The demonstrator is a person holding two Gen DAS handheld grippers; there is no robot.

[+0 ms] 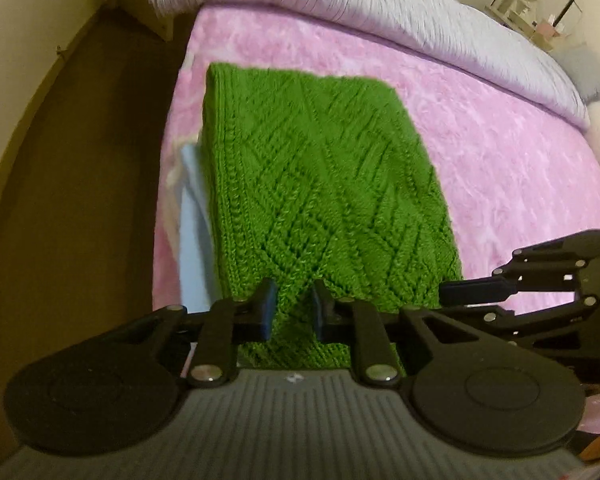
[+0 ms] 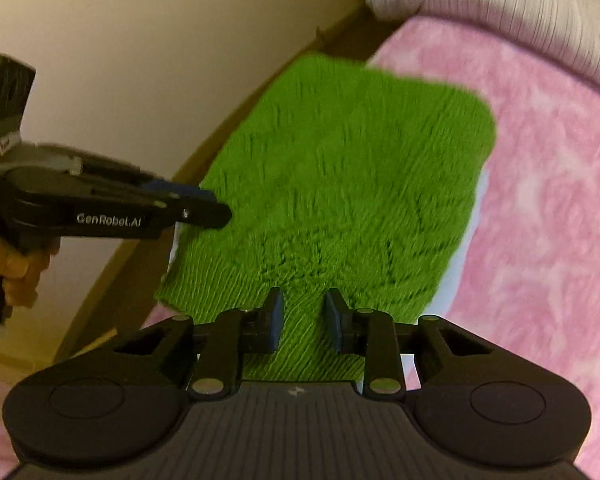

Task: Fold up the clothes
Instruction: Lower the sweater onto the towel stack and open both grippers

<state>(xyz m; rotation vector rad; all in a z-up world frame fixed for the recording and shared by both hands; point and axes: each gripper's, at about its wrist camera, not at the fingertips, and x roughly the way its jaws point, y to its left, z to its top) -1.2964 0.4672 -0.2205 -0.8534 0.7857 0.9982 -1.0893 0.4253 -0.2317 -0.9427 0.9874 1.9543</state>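
A folded green knitted garment (image 1: 316, 184) lies on a pink fluffy bed cover (image 1: 500, 168), near the bed's left edge. It also shows in the right wrist view (image 2: 340, 184), blurred. A light blue cloth (image 1: 194, 232) lies partly under it. My left gripper (image 1: 293, 312) is at the garment's near edge, its jaws narrowly apart with green knit showing between them. My right gripper (image 2: 303, 320) stands the same way at the near edge, to the right of the left one. Whether either pinches the knit is unclear.
A grey-white ribbed duvet (image 1: 380, 4) is bunched along the far side of the bed. A brown floor (image 1: 80, 200) and cream wall (image 2: 140, 60) lie left of the bed. A shelf with small items (image 1: 540, 12) stands at far right.
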